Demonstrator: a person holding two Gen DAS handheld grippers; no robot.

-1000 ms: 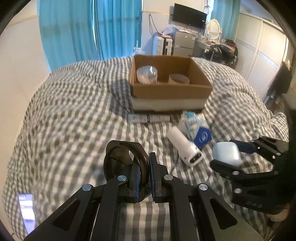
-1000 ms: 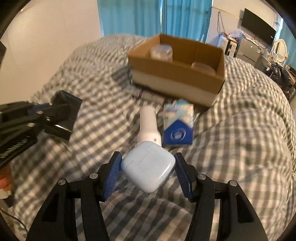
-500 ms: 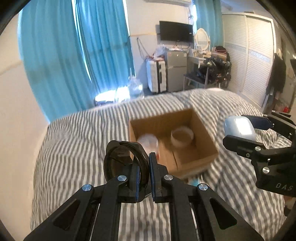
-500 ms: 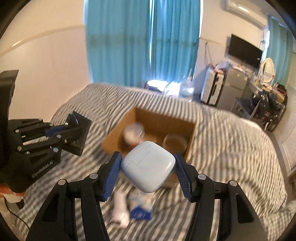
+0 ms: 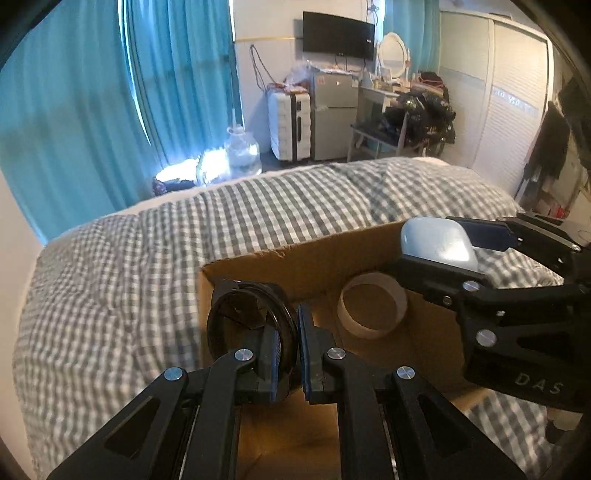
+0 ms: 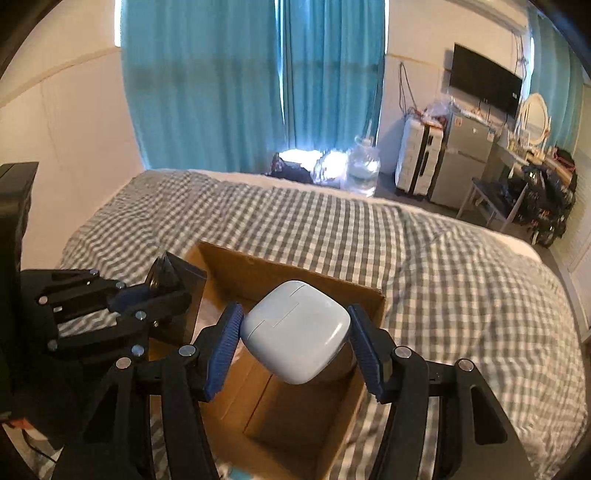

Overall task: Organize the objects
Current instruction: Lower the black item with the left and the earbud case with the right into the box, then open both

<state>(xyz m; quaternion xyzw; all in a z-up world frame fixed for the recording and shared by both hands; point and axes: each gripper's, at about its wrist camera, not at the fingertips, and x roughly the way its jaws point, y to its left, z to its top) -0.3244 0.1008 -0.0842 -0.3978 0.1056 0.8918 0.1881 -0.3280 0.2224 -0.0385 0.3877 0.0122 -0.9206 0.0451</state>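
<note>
My left gripper (image 5: 291, 354) is shut on a black round lens-like piece (image 5: 251, 325) and hangs over the left end of an open cardboard box (image 5: 295, 266). In the right wrist view that left gripper (image 6: 155, 291) shows at the left over the box's (image 6: 295, 269) corner, with the dark piece (image 6: 173, 277) in it. My right gripper (image 6: 295, 339) is shut on a pale blue earbud case (image 6: 295, 328) above the box's middle. From the left wrist view, the right gripper (image 5: 439, 254) and its case (image 5: 432, 236) are over the box's right part. A tape roll (image 5: 373, 310) lies inside.
The box sits on a bed with a grey checked quilt (image 5: 147, 258). Beyond the bed are blue curtains (image 6: 221, 92), a water jug (image 6: 364, 166), a white suitcase (image 5: 290, 125), a small fridge (image 5: 332, 114), a wall TV (image 5: 338, 35) and a wardrobe (image 5: 509, 110).
Both grippers have travelled forward across the bed with their loads, from short of the box to above it. The white tube and the tissue pack on the quilt have dropped out of view.
</note>
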